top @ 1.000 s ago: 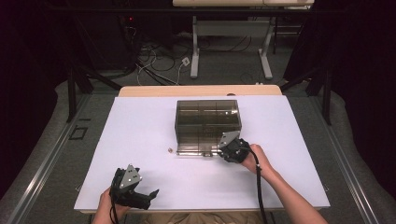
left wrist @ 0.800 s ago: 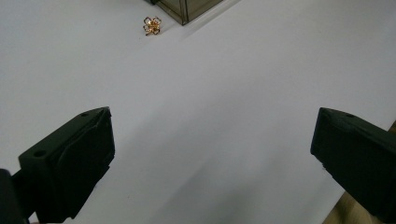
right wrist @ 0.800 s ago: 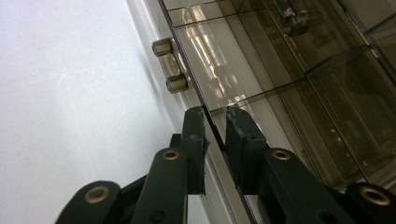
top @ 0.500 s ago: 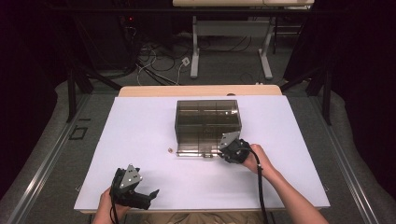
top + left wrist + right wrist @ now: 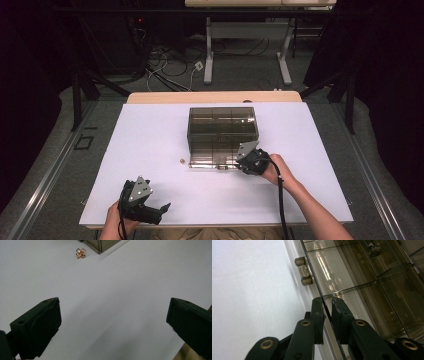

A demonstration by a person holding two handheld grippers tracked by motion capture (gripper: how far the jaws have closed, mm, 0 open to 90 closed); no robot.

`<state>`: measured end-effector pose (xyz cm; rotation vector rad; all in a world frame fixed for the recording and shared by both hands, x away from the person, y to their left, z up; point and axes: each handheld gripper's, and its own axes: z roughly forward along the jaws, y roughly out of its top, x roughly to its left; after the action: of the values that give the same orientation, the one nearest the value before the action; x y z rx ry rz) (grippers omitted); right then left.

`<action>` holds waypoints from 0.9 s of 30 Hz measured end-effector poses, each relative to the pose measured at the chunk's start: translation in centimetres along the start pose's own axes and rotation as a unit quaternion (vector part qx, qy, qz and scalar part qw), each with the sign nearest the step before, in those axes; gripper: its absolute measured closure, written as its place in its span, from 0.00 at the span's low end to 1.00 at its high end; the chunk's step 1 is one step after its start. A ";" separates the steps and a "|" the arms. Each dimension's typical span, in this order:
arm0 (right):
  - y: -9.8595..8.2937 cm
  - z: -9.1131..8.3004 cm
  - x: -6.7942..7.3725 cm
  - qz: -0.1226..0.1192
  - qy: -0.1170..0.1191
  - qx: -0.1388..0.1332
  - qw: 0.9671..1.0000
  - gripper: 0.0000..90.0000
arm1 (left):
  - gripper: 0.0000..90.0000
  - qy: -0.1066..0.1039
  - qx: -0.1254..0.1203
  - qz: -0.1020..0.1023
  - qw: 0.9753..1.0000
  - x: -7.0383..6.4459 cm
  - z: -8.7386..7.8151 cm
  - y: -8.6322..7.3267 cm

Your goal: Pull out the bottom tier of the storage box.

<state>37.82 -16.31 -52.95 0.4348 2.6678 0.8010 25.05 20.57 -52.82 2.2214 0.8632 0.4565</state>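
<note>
Smoked-plastic organizer box (image 5: 222, 136) sits at the middle of the white table (image 5: 150, 130). From above, the right gripper (image 5: 246, 161) meets the box's near edge at about 5 o'clock; the right gripper view adds that its jaws are clenched on the thin lid edge (image 5: 325, 307), just below a small latch (image 5: 303, 271). The left gripper (image 5: 159, 210) rests at the table's 7 o'clock, jaws spread wide over bare surface. A small copper-coloured trinket (image 5: 80, 253) lies at 11 o'clock in the left gripper view, near the box corner.
</note>
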 end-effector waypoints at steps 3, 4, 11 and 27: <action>0.0 0.0 0.0 -0.004 0.000 0.000 1.000 0.89 | 0.00 0.000 0.000 0.000 1.000 0.0 0.0 0.0; 0.0 0.0 0.0 -0.004 0.000 0.000 1.000 0.89 | 0.00 0.000 0.000 0.000 1.000 0.0 0.0 0.0; 0.1 0.0 0.1 -0.010 0.001 0.003 1.000 0.89 | 0.00 0.000 0.000 0.000 1.000 0.0 0.0 0.0; 1.9 1.4 1.2 -0.036 -0.002 -0.009 0.999 0.87 | 0.00 0.000 0.001 0.001 1.000 0.0 0.0 0.0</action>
<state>37.62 -13.68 -53.27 0.3345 2.6534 0.8007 25.04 20.61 -52.80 2.2241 0.8613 0.4575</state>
